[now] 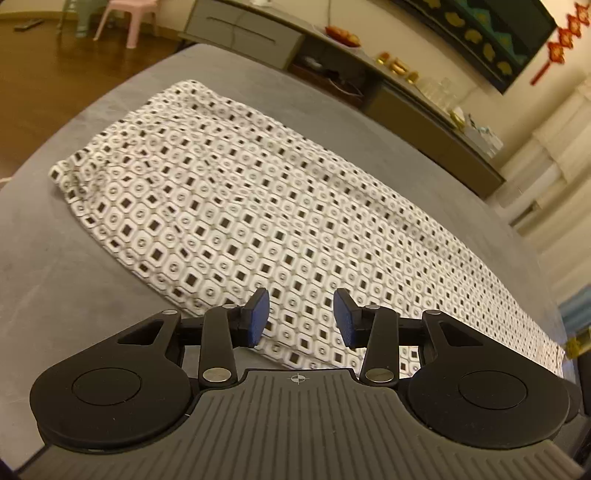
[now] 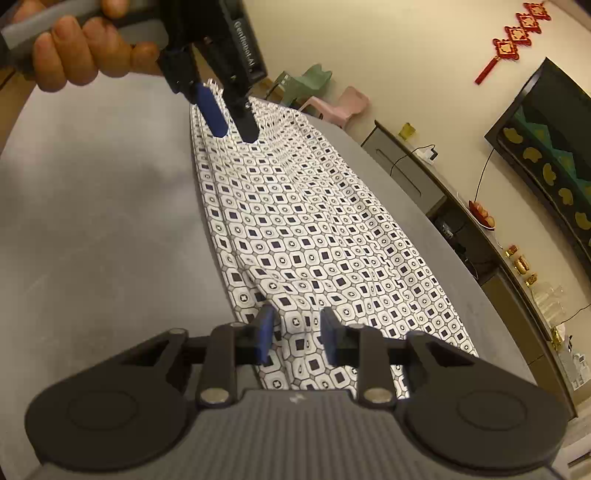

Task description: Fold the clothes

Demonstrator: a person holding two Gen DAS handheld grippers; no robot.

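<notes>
Left hand-held gripper (image 1: pixel 301 314), seen from its own wrist camera, hangs above the near end of the patterned garment (image 1: pixel 236 206) with its blue-padded fingers (image 1: pixel 258 317) spread apart and nothing between them. Right hand-held gripper (image 2: pixel 295 334) is likewise parted over the opposite end of the same cloth, its pads empty; whether they touch the fabric cannot be told. The garment, white with dark squares and small rings, lies lengthwise as a long folded strip on a grey counter (image 1: pixel 55 288), with layered edges showing along one side in the right wrist view. In that view the left hand-held gripper appears at the far end of the strip, fingers pointing down at the cloth, gripped by a person's hand (image 2: pixel 85 55). Behind the counter stands a low grey cabinet (image 1: pixel 243 33) carrying a red dish of fruit (image 1: pixel 341 35) and gold ornaments (image 1: pixel 397 66). A pink stool (image 1: pixel 125 18) stands on the wooden floor, and a red knotted hanging (image 2: pixel 513 40) is on the wall.
</notes>
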